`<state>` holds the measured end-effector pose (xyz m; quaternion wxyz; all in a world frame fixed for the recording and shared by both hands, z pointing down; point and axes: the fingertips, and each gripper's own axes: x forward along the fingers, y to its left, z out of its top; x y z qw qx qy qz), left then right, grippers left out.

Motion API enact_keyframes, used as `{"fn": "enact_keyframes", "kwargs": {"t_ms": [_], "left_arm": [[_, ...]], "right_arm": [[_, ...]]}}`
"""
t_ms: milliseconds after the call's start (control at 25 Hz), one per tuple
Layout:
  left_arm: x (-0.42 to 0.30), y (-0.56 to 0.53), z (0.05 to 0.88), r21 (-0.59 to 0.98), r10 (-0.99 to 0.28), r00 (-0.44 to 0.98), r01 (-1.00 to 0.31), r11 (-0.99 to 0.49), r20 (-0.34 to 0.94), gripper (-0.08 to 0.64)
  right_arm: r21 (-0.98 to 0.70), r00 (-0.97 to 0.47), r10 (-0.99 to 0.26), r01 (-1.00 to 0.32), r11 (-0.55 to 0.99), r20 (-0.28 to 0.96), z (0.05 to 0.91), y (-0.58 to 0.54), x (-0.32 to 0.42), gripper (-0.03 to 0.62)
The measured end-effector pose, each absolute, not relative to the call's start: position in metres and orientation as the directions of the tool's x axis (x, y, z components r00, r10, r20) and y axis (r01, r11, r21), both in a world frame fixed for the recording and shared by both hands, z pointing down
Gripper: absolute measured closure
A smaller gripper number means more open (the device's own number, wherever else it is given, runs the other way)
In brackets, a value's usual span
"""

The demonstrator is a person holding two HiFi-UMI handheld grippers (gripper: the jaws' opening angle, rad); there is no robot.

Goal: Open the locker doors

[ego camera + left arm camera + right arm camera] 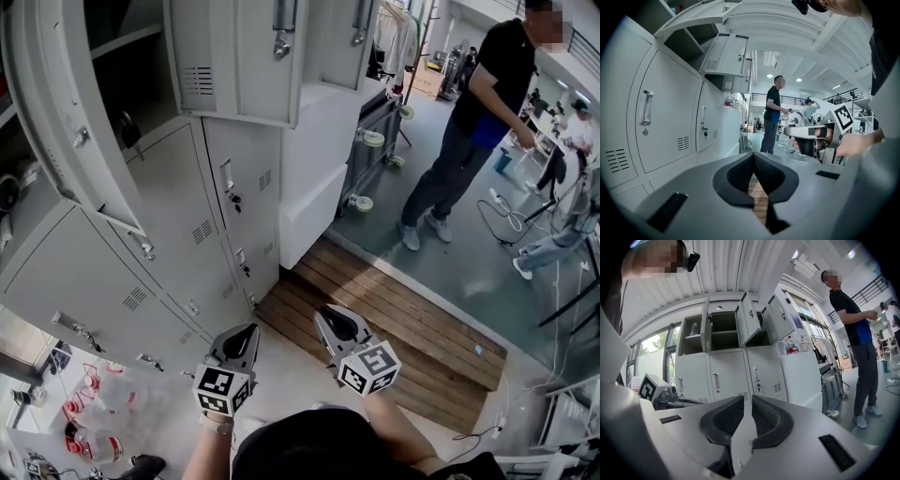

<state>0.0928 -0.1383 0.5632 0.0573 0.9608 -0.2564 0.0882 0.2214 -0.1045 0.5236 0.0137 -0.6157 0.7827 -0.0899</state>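
While L gripper & R gripper have jaws together, empty, closed locker doors stand ahead-left, nearer L; handles vertical.

Two tools, three open locker doors

Lockers stand at left, upper doors swung out above the lower ones. Wooden platform on the floor just right of their base. Cabinet beside the lockers, cart behind it, person beyond at far right.
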Motion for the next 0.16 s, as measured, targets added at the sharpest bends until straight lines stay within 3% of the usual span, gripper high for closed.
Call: {"fn": "enact_keyframes", "kwargs": {"t_ms": [160], "left_arm": [[0.0959,-0.1360,0.5651,0.054,-0.475,0.856,-0.494,-0.868,0.203,0.541]], "right_arm": [[-0.166,-0.238,-0.966,-0.961,0.220,0.096,0.5259,-0.1026,0.2239,0.529]]}}
